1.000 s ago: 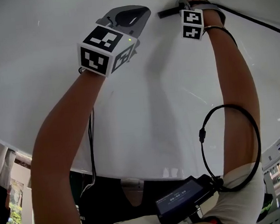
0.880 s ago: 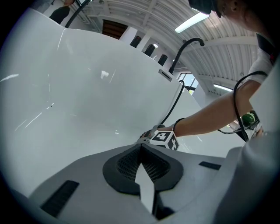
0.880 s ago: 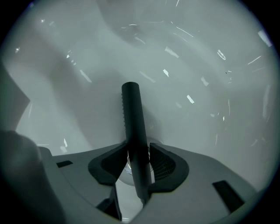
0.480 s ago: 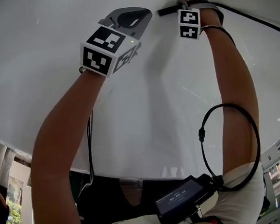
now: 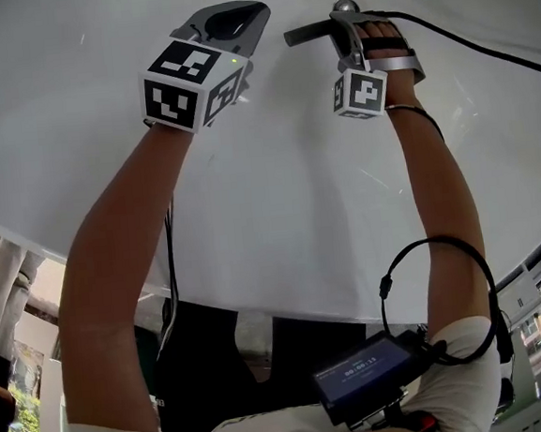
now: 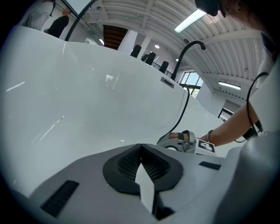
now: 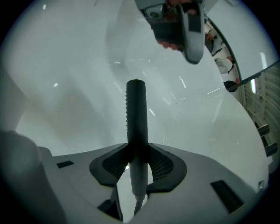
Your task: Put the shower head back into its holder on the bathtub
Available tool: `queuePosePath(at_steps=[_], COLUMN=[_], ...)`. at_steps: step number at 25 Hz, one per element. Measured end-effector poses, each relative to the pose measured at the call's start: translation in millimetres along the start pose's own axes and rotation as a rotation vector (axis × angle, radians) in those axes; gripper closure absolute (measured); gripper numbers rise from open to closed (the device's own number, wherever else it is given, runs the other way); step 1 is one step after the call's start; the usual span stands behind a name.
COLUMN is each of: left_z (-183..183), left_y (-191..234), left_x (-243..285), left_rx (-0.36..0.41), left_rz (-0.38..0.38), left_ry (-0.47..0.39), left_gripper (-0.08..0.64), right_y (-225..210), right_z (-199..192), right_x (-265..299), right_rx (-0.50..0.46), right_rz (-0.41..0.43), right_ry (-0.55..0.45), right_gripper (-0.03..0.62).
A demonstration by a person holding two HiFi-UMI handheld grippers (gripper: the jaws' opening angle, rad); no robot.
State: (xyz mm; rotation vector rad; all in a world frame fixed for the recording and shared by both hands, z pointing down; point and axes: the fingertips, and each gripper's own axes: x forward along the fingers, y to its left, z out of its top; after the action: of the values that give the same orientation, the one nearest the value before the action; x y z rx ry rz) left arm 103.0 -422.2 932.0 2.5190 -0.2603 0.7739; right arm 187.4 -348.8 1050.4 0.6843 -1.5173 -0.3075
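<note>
Two grippers, head view: both are out over the white bathtub wall. The left gripper and right gripper sit near each other at the top.
Shower head, head view: it's a black stick-type shower head poking sideways out of the right gripper toward the left one, not touching it. Its black hose trails off to the right.
Left gripper view, fingers: pads pressed together at the tips, nothing in them.
Left gripper view, background: the right gripper is lower right, with the hose climbing from it toward the tub rim. A black curved tap rises above the rim.
Right gripper view, fingers: clamped on the shower head's shaft, one pad each side. The jaws have just been closing in on it.
Right gripper view, shower head: it sticks straight out of the jaws, in the air over the tub's inside, with the left gripper beyond its tip.
</note>
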Motion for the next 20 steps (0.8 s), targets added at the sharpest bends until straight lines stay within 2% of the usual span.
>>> queuePosePath(at_steps=[4,7,11,14,18,20], left_z=[28,49,83,114,134,147], left_y=[-11,-26,-58,-75,-81,-103], left_x=[-33,-59,-93,-123,-150,-159], left_rx=[-0.028,-0.03,-0.029,-0.028,-0.039,-0.023], left_rz=[0.039,0.057,0.093,0.113,0.105,0.087], left_ry=[-0.037,-0.076,-0.15,-0.198,-0.246,-0.265], left_gripper=[0.543,0.543,0.543,0.543,0.543,0.543], right_y=[-29,-54,-88,-122,-156,-170], right_z=[32,50,45,44,59,57], right_x=[-74,-138,-237,-309,-363,-395], right_rx=[0.096,0.206,0.411,0.524,0.635,0.694], right_rz=[-0.098,-0.196,-0.356,-0.471,-0.56,-0.6], right_ry=[-0.081,-0.143,-0.181,-0.212,-0.261,-0.284], right_gripper=[0.451,0.451,0.451,0.451,0.451,0.451])
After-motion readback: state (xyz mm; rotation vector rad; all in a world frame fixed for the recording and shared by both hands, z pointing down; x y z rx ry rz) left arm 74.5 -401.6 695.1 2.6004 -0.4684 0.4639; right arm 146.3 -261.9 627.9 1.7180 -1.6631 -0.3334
